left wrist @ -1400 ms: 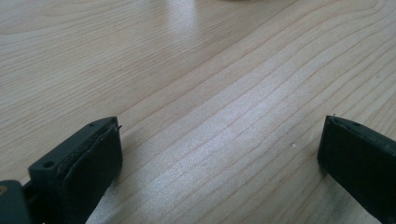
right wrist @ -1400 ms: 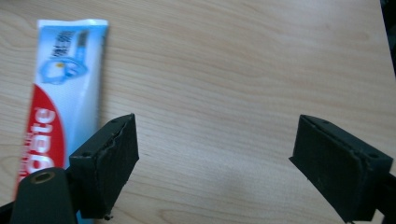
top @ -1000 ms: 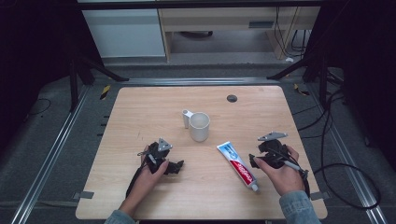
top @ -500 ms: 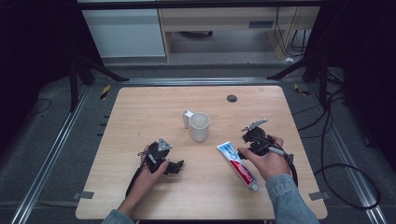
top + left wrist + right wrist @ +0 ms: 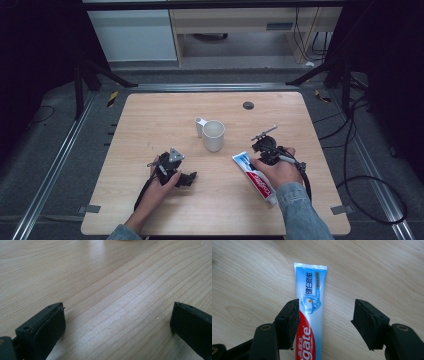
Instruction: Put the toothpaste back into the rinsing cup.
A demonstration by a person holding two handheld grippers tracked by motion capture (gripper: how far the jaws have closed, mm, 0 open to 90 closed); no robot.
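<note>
Toothpaste tube [image 5: 310,315]: lies flat on table [image 5: 150,125], near-right part, crimped end toward mug, cap end toward near edge under the person's forearm.
R jaws: have just been closing; tube sits betw. them but off-centre, hard against the view's left pad, clear gap to the other pad. No squeeze yet, so released.
R gripper [image 5: 262,152]: low over tube's far half, right hand [image 5: 277,170] behind it.
Grip tip: judged step = pick up tube. Shift gripper a bit toward the tube so it's centred betw. pads before closing; else one pad may shove it sideways. Tube is soft, so close gently, on the fuller body, not the flat crimp.
L jaws: wide apart, nothing betw. them, bare wood only.
L gripper [image 5: 172,167]: near-left, resting at table, well apart from tube.
Mug [image 5: 213,135]: white, upright, mid-table, just far-left of tube's crimped end; handle points far-left.
Mug contents: looks empty, as far as the high view lets me see inside.
</note>
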